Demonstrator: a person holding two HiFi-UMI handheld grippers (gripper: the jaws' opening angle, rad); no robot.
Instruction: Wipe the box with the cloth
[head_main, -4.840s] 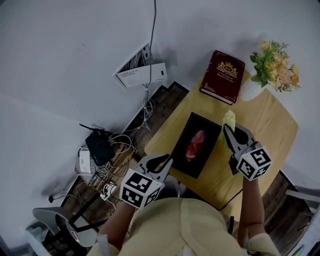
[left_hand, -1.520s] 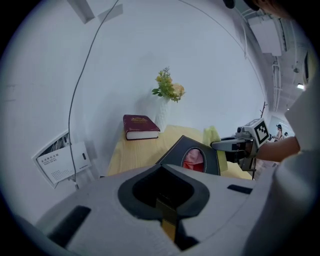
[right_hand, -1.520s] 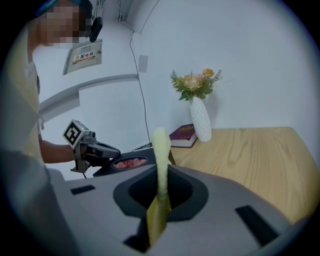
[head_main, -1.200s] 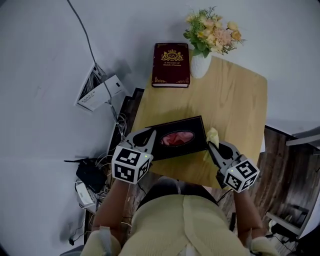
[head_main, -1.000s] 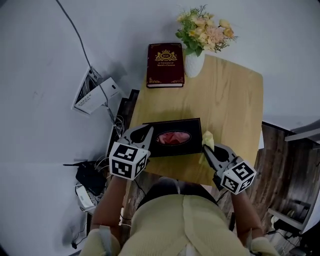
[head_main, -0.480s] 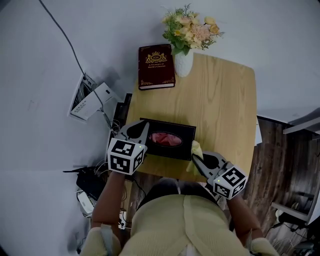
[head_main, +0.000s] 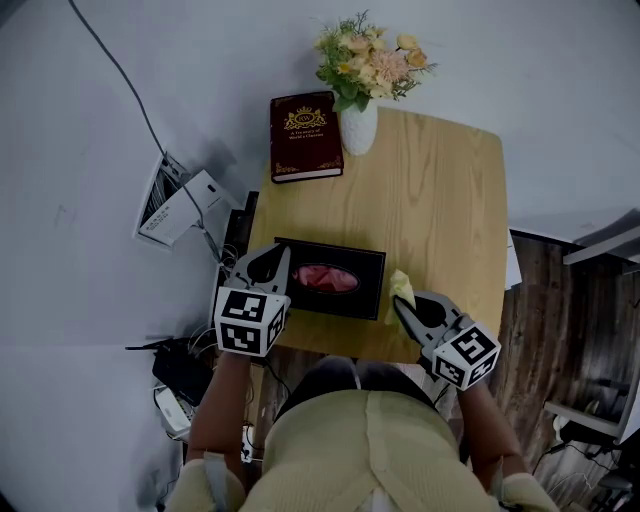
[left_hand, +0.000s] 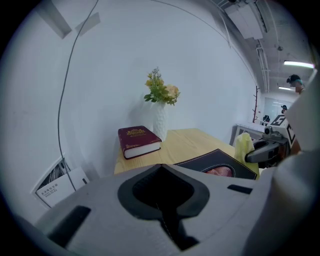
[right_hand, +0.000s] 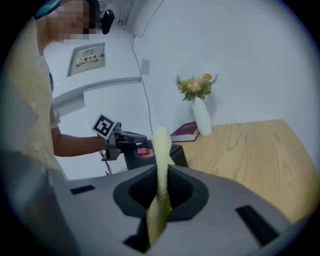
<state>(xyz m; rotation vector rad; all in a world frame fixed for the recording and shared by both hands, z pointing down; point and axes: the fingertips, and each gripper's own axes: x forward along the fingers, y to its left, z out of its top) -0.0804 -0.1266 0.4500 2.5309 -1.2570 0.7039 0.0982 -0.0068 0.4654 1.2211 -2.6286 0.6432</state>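
A black box (head_main: 330, 278) with a pink oval opening lies near the front edge of the wooden table (head_main: 440, 200). My left gripper (head_main: 262, 268) is at the box's left end, jaws shut with nothing between them; the left gripper view shows the box (left_hand: 220, 162) just beyond its tips (left_hand: 161, 167). My right gripper (head_main: 405, 308) is shut on a folded yellow cloth (head_main: 402, 289), which sits against the box's right end. In the right gripper view the cloth (right_hand: 161, 147) sticks up between the jaws (right_hand: 161, 172), in front of the box (right_hand: 177, 155).
A dark red book (head_main: 304, 135) lies at the table's far left corner, next to a white vase of flowers (head_main: 365, 70). Cables and a white device (head_main: 180, 205) are on the floor left of the table. Wooden flooring shows to the right.
The head view has swung round, so the table now looks squarer. The left gripper stays at the box's left end. The right gripper, still holding the cloth, remains by the right end.
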